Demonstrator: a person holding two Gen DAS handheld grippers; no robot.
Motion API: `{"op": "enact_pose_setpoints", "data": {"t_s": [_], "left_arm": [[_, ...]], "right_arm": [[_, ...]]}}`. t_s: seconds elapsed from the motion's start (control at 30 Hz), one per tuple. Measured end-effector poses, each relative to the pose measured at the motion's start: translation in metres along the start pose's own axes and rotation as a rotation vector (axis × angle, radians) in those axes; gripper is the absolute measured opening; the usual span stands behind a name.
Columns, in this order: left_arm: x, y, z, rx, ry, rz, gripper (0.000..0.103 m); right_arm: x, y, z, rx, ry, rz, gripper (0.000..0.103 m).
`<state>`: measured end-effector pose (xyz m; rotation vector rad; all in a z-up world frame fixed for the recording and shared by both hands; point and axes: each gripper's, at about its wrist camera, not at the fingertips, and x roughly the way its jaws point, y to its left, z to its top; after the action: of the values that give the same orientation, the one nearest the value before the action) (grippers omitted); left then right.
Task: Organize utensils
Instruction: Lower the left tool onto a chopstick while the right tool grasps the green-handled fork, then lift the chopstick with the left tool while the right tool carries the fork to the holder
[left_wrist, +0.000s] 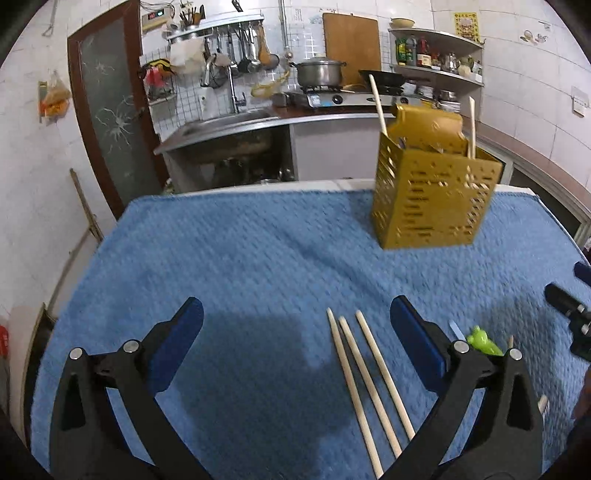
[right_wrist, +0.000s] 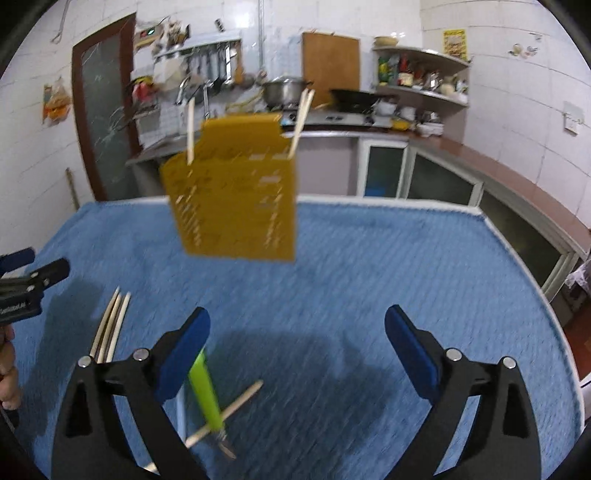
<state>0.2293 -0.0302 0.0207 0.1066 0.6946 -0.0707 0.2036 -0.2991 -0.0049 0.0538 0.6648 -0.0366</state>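
1. Covering the bench, a blue textured towel (left_wrist: 258, 251) reaches almost to the white far edge; the towel's left border falls off toward the tiled wall, and its right border runs beside the low cabinets.
2. A yellow perforated plastic utensil holder (left_wrist: 432, 199) stands upright near the far right part of the towel. Two pale wooden chopsticks (left_wrist: 377, 103) project from its top.
3. The left claw (left_wrist: 295, 332) is spread wide and holds nothing. Bare towel lies between its blue pads (left_wrist: 184, 343).
4. Three loose pale wooden chopsticks (left_wrist: 364, 384) lie side by side on the towel, just inside the right finger of the left claw, tips pointing toward the holder.
5. The right claw (right_wrist: 295, 343) is also wide apart and empty, with open towel between its fingers.
6. A lime-green-handled utensil (right_wrist: 207, 395) lies crossed over a single wooden chopstick (right_wrist: 236, 406) at the right claw's left finger, partly hidden by it. The working end is blurred.
7. Open towel separates both claws from the holder. The right half of the towel is unobstructed up to its edge.
8. The two claws sit near each other, well apart from the holder.
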Motion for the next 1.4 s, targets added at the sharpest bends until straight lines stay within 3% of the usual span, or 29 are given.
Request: {"op": "enact_pose_setpoints", "data": {"t_s": [0.27, 0.47, 0.53, 0.6, 0.77, 0.87, 1.03, 1.13, 1.27, 1.4], "left_arm": [[0.019, 0.001, -0.028, -0.045, 0.092, -0.085, 0.097], [0.027, -0.001, -0.033, -0.046, 0.135, -0.144, 0.082], [0.028, 0.0, -0.034, -0.056, 0.144, -0.155, 0.074], [0.033, 0.001, -0.034, -0.059, 0.173, -0.169, 0.056], [0.043, 0.001, -0.038, -0.066, 0.23, -0.182, 0.041], [0.05, 0.0, -0.037, -0.067, 0.266, -0.19, 0.029], [0.058, -0.007, -0.03, -0.043, 0.289, -0.188, 0.026], [0.065, -0.009, -0.024, -0.042, 0.313, -0.198, 0.019], [0.076, -0.012, -0.017, -0.027, 0.333, -0.195, 0.012], [0.083, -0.016, -0.009, -0.008, 0.35, -0.186, 0.011]], "right_arm": [[0.011, 0.017, -0.026, -0.005, 0.073, 0.054, 0.093], [0.016, 0.03, -0.035, -0.047, 0.112, 0.071, 0.092], [0.02, 0.034, -0.037, -0.074, 0.129, 0.062, 0.083], [0.026, 0.035, -0.04, -0.081, 0.163, 0.077, 0.069], [0.032, 0.032, -0.04, -0.046, 0.2, 0.115, 0.046], [0.036, 0.033, -0.035, -0.038, 0.218, 0.114, 0.042], [0.046, 0.035, -0.023, -0.033, 0.25, 0.116, 0.042], [0.056, 0.037, -0.015, -0.034, 0.268, 0.118, 0.042], [0.067, 0.041, -0.011, -0.043, 0.304, 0.127, 0.028], [0.074, 0.042, -0.01, -0.033, 0.318, 0.126, 0.028]]}}
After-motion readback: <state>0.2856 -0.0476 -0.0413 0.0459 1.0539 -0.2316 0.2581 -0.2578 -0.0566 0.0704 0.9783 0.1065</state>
